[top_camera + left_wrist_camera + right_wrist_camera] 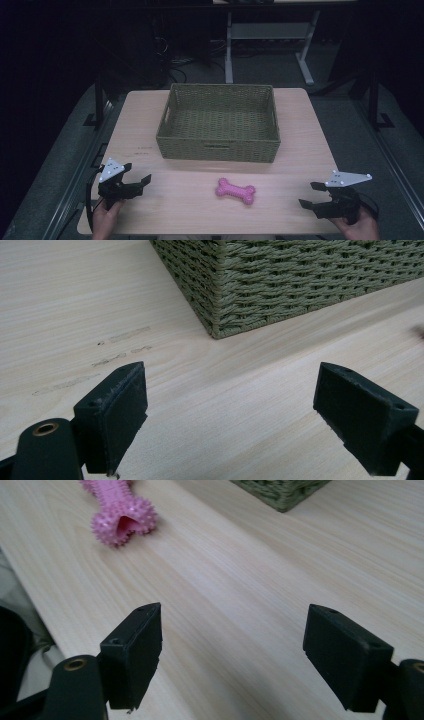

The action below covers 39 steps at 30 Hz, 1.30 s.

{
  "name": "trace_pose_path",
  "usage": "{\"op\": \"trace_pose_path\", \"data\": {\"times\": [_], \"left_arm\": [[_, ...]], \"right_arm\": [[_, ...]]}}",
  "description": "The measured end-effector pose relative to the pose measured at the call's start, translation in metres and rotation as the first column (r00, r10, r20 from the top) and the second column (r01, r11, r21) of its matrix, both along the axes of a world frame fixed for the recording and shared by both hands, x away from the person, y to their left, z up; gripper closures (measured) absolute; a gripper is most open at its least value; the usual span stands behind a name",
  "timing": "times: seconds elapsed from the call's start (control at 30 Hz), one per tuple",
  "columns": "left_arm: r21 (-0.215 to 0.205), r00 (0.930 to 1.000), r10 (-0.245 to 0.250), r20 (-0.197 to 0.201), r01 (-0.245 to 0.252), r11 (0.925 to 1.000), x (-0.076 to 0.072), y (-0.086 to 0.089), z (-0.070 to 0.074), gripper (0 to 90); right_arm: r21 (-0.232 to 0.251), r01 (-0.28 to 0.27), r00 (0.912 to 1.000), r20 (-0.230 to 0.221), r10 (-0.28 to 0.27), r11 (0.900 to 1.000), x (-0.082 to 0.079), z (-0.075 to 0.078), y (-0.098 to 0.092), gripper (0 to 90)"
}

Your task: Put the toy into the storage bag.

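A pink, knobbly rubber bone-shaped toy lies flat on the pale wooden tabletop, close to the near edge and roughly midway between its two near corners, its long axis running almost along that edge. Behind it, toward the far edge, stands a rectangular olive-green woven basket, well apart from the toy and with nothing visible inside.

The left gripper, black with a grey three-cornered plate on top, sits at the near left corner of the tabletop in the person's left hand; its jaws are spread wide with only bare wood between them. In the left gripper view a corner of the basket stands ahead of those jaws, near faint smudges on the wood.

The right gripper rests by the near right corner, held by the right hand, jaws likewise spread apart and holding nothing. In the right gripper view the toy's spiky end lies ahead and off to the left of the jaws, well clear of them, and a basket corner shows at the top
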State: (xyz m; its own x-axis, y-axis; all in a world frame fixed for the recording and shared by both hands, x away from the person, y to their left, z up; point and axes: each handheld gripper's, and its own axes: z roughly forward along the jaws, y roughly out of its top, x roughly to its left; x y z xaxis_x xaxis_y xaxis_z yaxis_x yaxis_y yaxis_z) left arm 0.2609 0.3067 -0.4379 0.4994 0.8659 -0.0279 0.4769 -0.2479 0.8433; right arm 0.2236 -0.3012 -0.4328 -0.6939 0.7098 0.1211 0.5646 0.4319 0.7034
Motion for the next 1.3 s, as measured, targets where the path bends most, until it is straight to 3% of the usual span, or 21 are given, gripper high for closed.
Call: {"op": "trace_pose_path", "data": {"times": [0.3, 0.5, 0.8, 1.3], "left_arm": [[-0.005, 1.0000, -0.002, 0.004, 0.002, 1.0000, 0.000, 0.000, 0.000, 13.4], [-0.007, 1.0000, -0.002, 0.003, 0.002, 1.0000, 0.000, 0.000, 0.000, 13.3], [-0.007, 1.0000, -0.005, 0.000, 0.005, 1.0000, 0.000, -0.002, 0.000, 13.4], [-0.003, 1.0000, -0.005, 0.005, 0.005, 1.0000, 0.000, 0.002, 0.001, 13.4]], "right_arm": [[0.000, -0.054, 0.9970, -0.055, 0.054, 0.999, 0.013, 0.000, 0.016, 18.4], [-0.012, -0.116, 0.9888, -0.095, 0.114, 0.993, 0.029, 0.000, 0.034, 18.4], [-0.048, -0.185, 0.9780, -0.107, 0.179, 0.982, 0.042, 0.007, 0.054, 18.4], [-0.130, -0.298, 0.9507, -0.131, 0.281, 0.946, 0.059, 0.019, 0.092, 19.5]]}}
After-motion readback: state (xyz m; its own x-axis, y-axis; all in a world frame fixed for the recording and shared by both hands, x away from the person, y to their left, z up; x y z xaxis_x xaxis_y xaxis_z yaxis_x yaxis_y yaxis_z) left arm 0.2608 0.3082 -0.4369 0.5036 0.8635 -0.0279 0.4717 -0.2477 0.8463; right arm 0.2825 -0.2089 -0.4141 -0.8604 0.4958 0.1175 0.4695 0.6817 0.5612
